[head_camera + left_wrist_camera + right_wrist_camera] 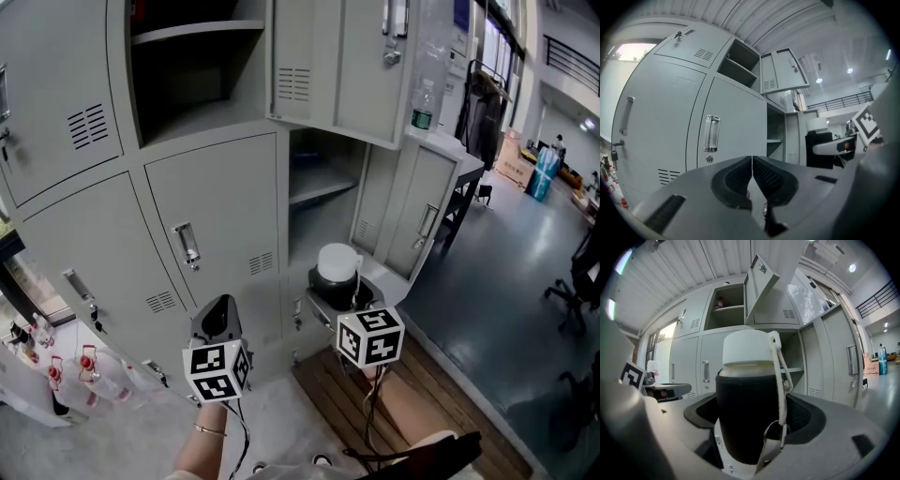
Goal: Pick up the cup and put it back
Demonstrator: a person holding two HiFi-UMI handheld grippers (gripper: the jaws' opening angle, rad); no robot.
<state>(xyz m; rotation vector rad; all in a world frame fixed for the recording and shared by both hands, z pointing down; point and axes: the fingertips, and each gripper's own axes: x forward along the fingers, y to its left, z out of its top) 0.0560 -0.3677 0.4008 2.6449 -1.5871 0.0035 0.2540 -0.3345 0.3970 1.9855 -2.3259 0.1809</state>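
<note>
The cup [336, 266] has a black body, a white lid and a white strap; it stands upright between the jaws of my right gripper [339, 289], which is shut on it. In the right gripper view the cup [749, 413] fills the middle, and the jaws of the right gripper [752, 405] press on its black sides. It hangs in front of the open lower locker compartment [319, 192]. My left gripper [217, 321] is to the left, facing a closed locker door [211, 225]. In its own view the left gripper [752, 174] is shut with nothing in it.
Grey lockers [84, 234] fill the view; an upper compartment [192, 66] also stands open. The open locker door [427, 202] juts out at the right, with a water bottle [424, 105] above it. A wooden pallet [403, 394] lies below. Bottles [84, 370] stand at the lower left.
</note>
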